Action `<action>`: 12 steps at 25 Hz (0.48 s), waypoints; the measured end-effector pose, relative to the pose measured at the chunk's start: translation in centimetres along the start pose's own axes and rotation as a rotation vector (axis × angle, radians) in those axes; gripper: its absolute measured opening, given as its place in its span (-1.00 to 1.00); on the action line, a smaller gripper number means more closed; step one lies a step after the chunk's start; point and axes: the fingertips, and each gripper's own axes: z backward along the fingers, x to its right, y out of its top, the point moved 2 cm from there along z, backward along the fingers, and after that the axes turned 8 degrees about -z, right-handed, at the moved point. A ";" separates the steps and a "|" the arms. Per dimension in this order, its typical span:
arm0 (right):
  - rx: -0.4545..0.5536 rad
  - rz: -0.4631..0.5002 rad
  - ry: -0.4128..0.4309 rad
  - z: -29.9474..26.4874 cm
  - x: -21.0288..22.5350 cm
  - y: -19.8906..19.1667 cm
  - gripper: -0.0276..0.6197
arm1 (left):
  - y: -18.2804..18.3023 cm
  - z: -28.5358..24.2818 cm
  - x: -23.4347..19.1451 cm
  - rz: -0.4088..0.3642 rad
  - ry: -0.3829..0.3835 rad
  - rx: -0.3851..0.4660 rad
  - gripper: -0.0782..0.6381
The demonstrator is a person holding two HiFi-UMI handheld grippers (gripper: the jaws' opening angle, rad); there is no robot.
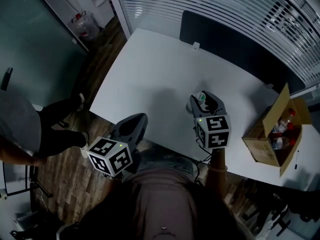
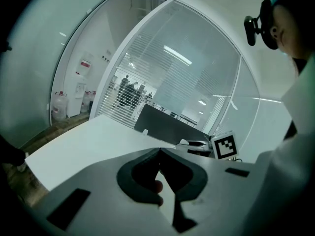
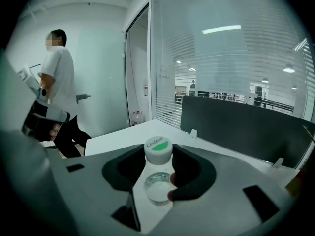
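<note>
Head view alone takes in the whole white bench (image 1: 150, 69) and the open cardboard box (image 1: 272, 134) of bottles at its right end, well apart from both tongs. Left gripper view shows the left tongs (image 2: 158, 151) closed tip to tip with nothing between them, at the bench's near edge. Right gripper view makes plain what the head view only hints at: the right tongs (image 3: 158, 149) are clamped on a small clear bottle (image 3: 157, 183) with a green-and-white cap.
</note>
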 end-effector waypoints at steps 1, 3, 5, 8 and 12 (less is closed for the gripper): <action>0.001 -0.003 0.000 -0.1 0.0 -0.2 -0.35 | 0.0 -0.1 -0.1 0.000 0.000 -0.001 -0.76; 0.010 -0.011 0.000 -0.3 -0.1 -0.3 -0.35 | 0.1 -0.1 -0.2 -0.001 -0.002 -0.003 -0.76; 0.021 -0.017 -0.001 -0.3 -0.1 -0.3 -0.35 | 0.3 -0.3 -0.3 -0.002 -0.005 -0.004 -0.76; 0.027 -0.016 -0.001 -0.3 -0.1 -0.3 -0.35 | 0.4 -0.8 0.0 -0.007 -0.017 -0.005 -0.76; 0.025 -0.017 -0.004 -0.4 0.1 -0.4 -0.35 | 0.6 -1.5 0.6 -0.014 -0.039 -0.007 -0.76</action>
